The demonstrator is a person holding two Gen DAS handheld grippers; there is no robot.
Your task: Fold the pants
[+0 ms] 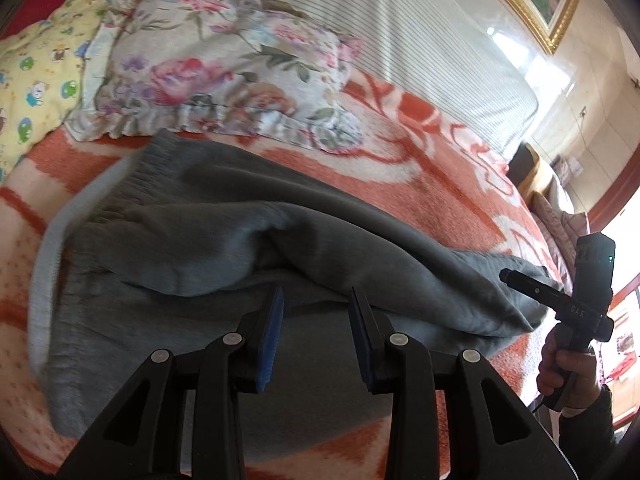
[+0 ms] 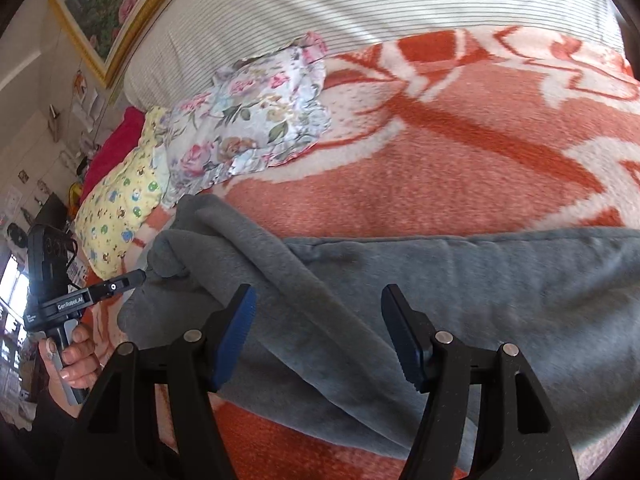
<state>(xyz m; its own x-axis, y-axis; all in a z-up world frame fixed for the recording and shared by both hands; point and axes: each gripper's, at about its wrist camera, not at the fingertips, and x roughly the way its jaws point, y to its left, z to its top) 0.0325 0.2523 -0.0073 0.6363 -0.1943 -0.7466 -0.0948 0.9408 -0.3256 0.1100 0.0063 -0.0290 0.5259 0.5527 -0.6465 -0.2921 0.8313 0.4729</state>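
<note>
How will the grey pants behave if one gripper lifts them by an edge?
The grey pants would probably droop, since the cloth already lies in soft folds. The fleecy surface suggests that the blue pads would grip it well. On the orange blanket they would likely bunch, not slide.

Open orange blanket (image 2: 460,184) beyond the grey pants (image 2: 500,292) — floral pillow (image 2: 256,120) crowds the far-left corner.
</note>
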